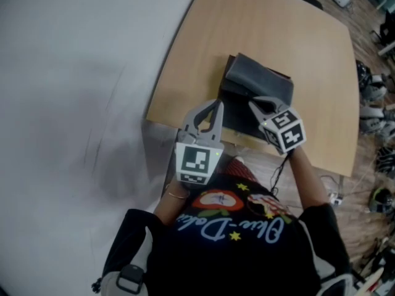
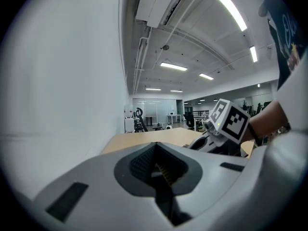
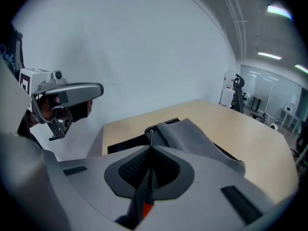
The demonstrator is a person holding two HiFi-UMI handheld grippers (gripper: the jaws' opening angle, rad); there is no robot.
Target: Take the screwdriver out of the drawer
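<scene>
My right gripper [image 3: 150,146] is shut on the screwdriver [image 3: 150,150]. Its thin metal shaft sticks up between the jaws, and its orange handle [image 3: 146,209] shows below them. The gripper hangs just above the front of a dark grey drawer unit [image 1: 262,85] on the wooden table [image 1: 278,36]. The black drawer [image 3: 126,143] stands pulled out towards me. My left gripper [image 1: 216,105] is shut with nothing in it, beside the drawer's left front corner. In the right gripper view the left gripper [image 3: 96,90] hovers at the left.
A pale wall or floor surface [image 1: 74,91] runs along the table's left side. Cables and gear [image 1: 373,97] lie on the floor to the right. The person's dark shirt [image 1: 241,239] fills the bottom of the head view.
</scene>
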